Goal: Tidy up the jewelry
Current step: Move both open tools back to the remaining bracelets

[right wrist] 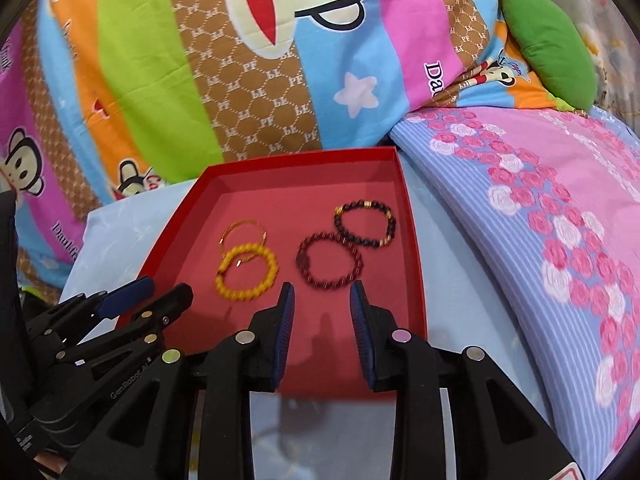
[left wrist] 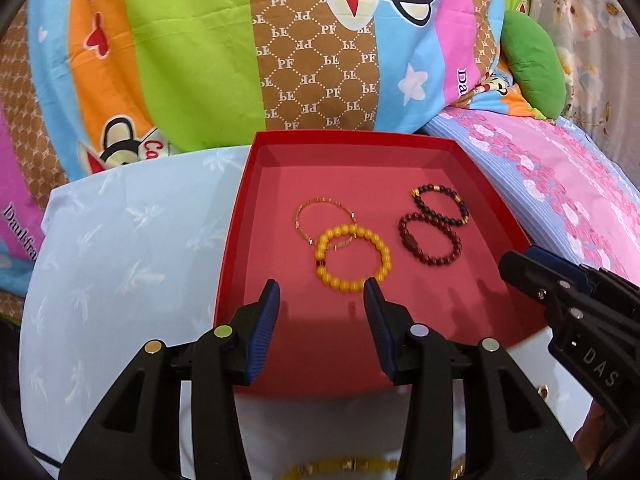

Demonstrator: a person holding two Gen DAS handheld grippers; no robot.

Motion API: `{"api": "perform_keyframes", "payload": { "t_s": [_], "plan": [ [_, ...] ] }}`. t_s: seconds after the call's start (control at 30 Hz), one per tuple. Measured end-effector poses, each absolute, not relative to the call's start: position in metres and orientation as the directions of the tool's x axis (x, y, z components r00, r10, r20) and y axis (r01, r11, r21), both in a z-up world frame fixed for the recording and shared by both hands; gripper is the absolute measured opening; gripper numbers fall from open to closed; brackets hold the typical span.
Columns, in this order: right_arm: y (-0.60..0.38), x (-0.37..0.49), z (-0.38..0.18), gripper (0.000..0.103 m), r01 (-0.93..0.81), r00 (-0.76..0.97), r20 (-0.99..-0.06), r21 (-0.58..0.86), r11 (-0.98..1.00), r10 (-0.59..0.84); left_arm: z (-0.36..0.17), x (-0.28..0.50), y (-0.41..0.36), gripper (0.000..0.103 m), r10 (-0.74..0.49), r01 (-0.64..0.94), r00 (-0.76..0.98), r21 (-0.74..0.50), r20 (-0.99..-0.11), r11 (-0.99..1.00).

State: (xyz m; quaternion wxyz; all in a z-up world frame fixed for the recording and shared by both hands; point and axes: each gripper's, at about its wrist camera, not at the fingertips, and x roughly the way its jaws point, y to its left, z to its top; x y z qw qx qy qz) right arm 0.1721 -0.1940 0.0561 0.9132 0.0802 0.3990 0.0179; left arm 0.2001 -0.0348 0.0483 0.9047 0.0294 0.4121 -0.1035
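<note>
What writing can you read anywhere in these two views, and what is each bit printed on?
"PF", repeated, some copies mirrored: brown lattice stripe of the cartoon quilt.
"DAS": body of the right gripper, seen from the left wrist.
"GenRobot.AI": body of the left gripper, seen from the right wrist.
"Da...": cut off, on the quilt's pink stripe.
"Ca...": red, cut off, by the small cartoon monkey.
Red tray and bracelets: no text.

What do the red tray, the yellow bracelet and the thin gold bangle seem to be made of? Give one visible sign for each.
Red tray: probably cardboard, matte; thin folded walls with sharp corners.
Yellow bracelet: round glossy beads, plastic, resin or stone; small highlights show, the look leaves it open.
Thin gold bangle: likely metal; a slim, shiny gold hoop with segments.
</note>
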Motion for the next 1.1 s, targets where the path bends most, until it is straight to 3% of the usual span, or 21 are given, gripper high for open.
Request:
{"api": "perform_keyframes", "payload": {
  "t_s": [0.67, 1.1],
  "plan": [
    [-0.194, 0.059, 0.038, 0.029, 0.028, 0.632, -0.765, 0.185, 0.982, 0.126, 0.041, 0.099, -0.014, 0.042, -0.181, 0.191, 0.615, -0.077, -0.768, 0.979],
    [-0.184, 0.038, 0.015, 0.029, 0.015, 0.593, -0.795, 0.168, 0.986, 0.127, 0.021, 0.065, 0.0, 0.042, -0.166, 0.168, 0.575, -0.082, -0.801, 0.982]
  ]
}}
